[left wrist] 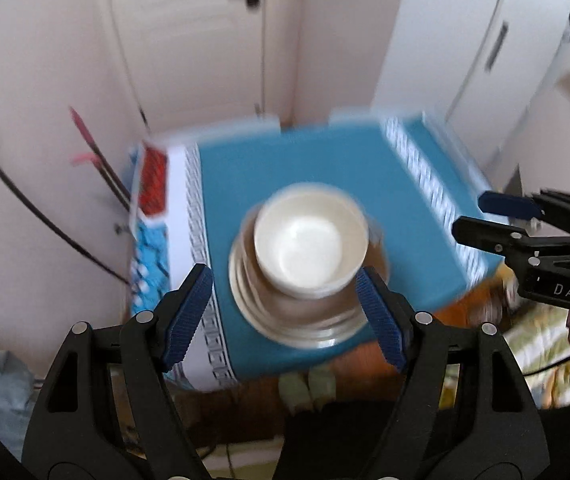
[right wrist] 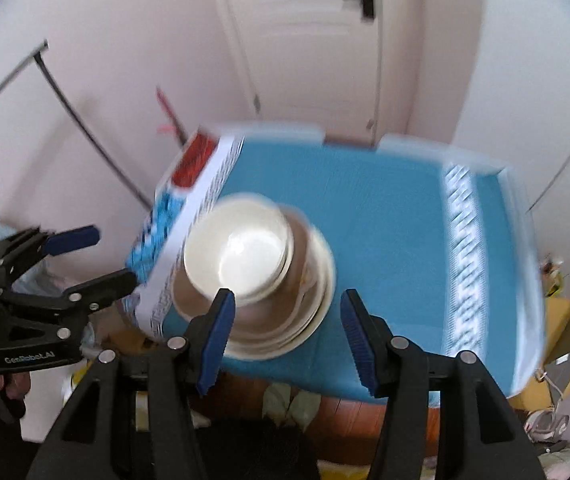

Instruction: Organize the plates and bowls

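A stack of cream bowls (left wrist: 309,246) sits on cream plates (left wrist: 301,326) near the front edge of a table with a blue cloth (left wrist: 285,160). The stack also shows in the right wrist view, bowls (right wrist: 241,254) on plates (right wrist: 309,320). Both views are blurred. My left gripper (left wrist: 285,304) is open and empty, hovering above the stack. My right gripper (right wrist: 287,328) is open and empty, above the stack's right side. Each gripper shows in the other's view, the right one (left wrist: 485,216) and the left one (right wrist: 93,256), both open.
The blue cloth (right wrist: 385,220) has white patterned bands (right wrist: 465,260) and a red patch (left wrist: 153,184) at the left. White walls and a door (left wrist: 189,40) stand behind the table. Brown floor (left wrist: 245,400) and clutter lie below the front edge.
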